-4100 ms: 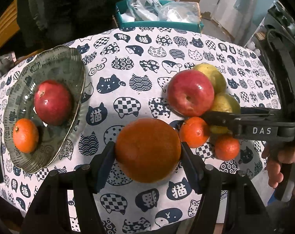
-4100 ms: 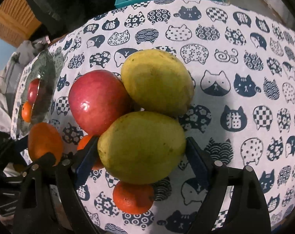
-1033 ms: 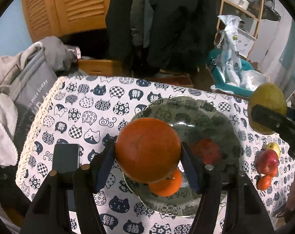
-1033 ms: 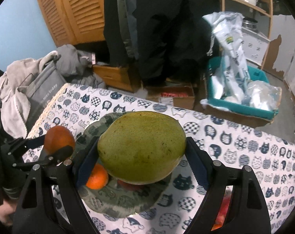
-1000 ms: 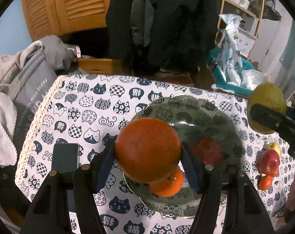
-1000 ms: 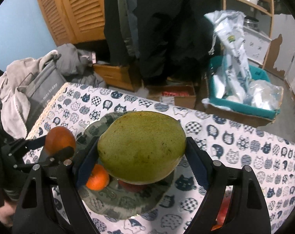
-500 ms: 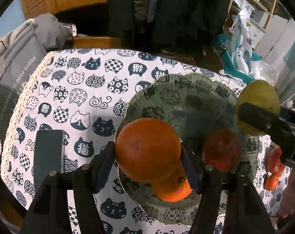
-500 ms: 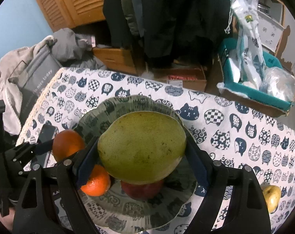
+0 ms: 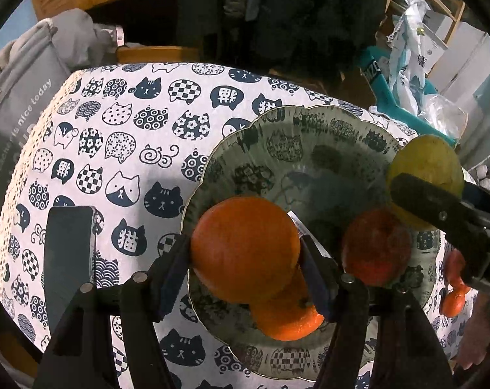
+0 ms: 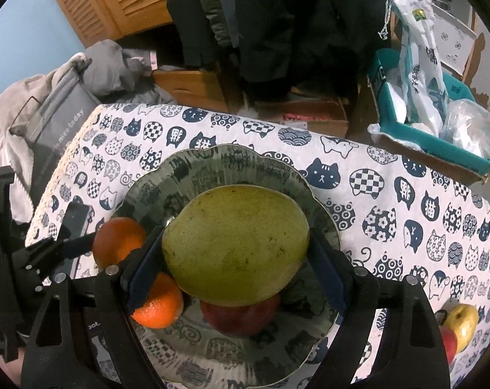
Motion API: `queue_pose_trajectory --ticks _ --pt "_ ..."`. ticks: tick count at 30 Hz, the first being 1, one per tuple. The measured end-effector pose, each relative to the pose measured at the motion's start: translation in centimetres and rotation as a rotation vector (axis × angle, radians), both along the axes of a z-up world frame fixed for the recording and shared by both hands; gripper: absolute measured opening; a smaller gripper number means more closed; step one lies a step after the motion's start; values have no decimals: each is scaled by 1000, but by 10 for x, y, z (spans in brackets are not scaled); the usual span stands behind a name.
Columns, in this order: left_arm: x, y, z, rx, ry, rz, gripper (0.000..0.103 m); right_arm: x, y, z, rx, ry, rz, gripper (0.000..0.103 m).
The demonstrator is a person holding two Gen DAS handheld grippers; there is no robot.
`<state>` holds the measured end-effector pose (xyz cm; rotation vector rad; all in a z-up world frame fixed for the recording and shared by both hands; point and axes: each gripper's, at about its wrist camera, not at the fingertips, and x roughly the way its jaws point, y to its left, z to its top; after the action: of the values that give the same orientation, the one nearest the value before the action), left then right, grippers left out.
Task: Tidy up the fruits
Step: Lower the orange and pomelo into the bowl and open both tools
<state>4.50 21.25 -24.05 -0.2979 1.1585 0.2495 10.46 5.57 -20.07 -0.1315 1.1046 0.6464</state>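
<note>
My left gripper [image 9: 245,253] is shut on a large orange [image 9: 245,249] and holds it over the near left rim of the glass plate [image 9: 277,136]. My right gripper [image 10: 236,253] is shut on a green-yellow mango [image 10: 236,249] and holds it above the plate [image 10: 212,168]. On the plate lie a red apple [image 9: 376,248] and a small tangerine [image 9: 287,317]; both also show in the right wrist view, the apple [image 10: 241,317] partly hidden under the mango and the tangerine [image 10: 159,304] beside it.
A dark phone [image 9: 68,253] lies on the cat-print tablecloth [image 9: 131,136] left of the plate. More fruit, a yellow pear and a red apple [image 10: 462,324], sits at the far right. A teal box with bags [image 10: 433,110] and grey clothes [image 10: 50,103] stand beyond the table.
Both grippers have come lower and closer over the plate with their fruit. The plate looks larger in both views. Both grips are unchanged.
</note>
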Motion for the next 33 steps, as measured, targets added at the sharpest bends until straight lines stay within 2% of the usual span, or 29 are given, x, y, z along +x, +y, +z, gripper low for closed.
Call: queue_pose_trajectory --ticks 3,5,6,10,18,22,33 --pt "-2 -1 6 23 -22 -2 70 3 -1 -2 10 13 -10 85" --pt "-3 -3 13 46 -46 -7 84 5 -2 -3 18 26 -14 85" --pt "-5 -4 16 60 -54 -5 85 6 -1 -3 23 31 -15 85" --pt "-13 -2 26 104 -58 3 85 9 2 -5 19 39 -17 85" --pt "-29 16 33 66 -57 63 85 16 7 -11 6 74 -30 86" --pt "-33 18 34 70 -53 71 85 16 8 -14 7 90 -31 86" --pt "-35 9 48 75 -86 61 85 6 5 18 -9 -28 -11 86"
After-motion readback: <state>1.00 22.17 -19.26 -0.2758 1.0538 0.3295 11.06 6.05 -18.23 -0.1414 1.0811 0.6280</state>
